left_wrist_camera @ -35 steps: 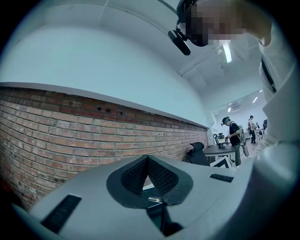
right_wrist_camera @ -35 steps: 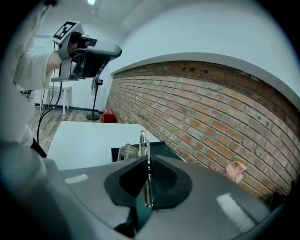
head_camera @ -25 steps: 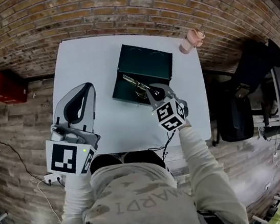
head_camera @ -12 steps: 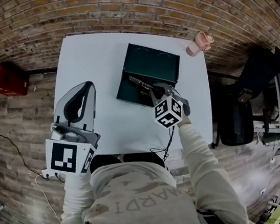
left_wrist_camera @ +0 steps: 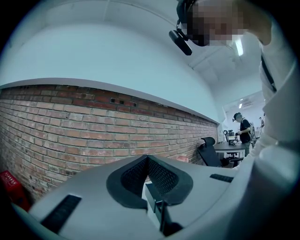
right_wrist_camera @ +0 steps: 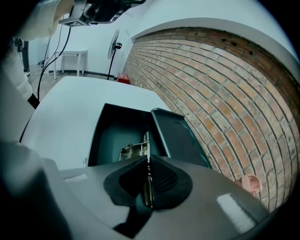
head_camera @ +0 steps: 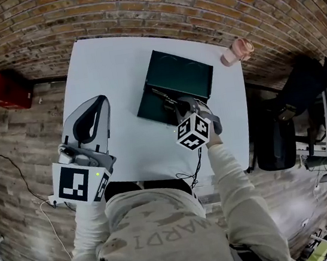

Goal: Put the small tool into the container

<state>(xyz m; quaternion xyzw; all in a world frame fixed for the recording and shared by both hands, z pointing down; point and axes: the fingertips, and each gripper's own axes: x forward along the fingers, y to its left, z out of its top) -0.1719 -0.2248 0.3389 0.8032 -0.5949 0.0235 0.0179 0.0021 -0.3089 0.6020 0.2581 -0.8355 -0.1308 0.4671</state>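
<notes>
The container (head_camera: 175, 78) is a dark green open box with its lid raised, standing on the white table (head_camera: 105, 62). My right gripper (head_camera: 178, 103) hovers over the box's near edge, with the small metal tool (head_camera: 161, 95) pinched between its pads and pointing into the box. In the right gripper view the thin tool (right_wrist_camera: 147, 145) runs out from between the pads of the right gripper (right_wrist_camera: 148, 164) over the box's inside (right_wrist_camera: 117, 129); the jaws are opening slightly. My left gripper (head_camera: 100, 101) is shut and holds nothing, at the table's left side; the left gripper (left_wrist_camera: 147, 160) faces a brick wall.
A pink cup (head_camera: 237, 51) stands at the table's far right corner, also seen as the pink cup (right_wrist_camera: 248, 183). A red crate (head_camera: 0, 92) sits on the floor to the left. A black office chair (head_camera: 302, 86) stands right of the table.
My right gripper has dipped a little lower toward the box with the tool still between its pads. The left gripper has stayed in place.
</notes>
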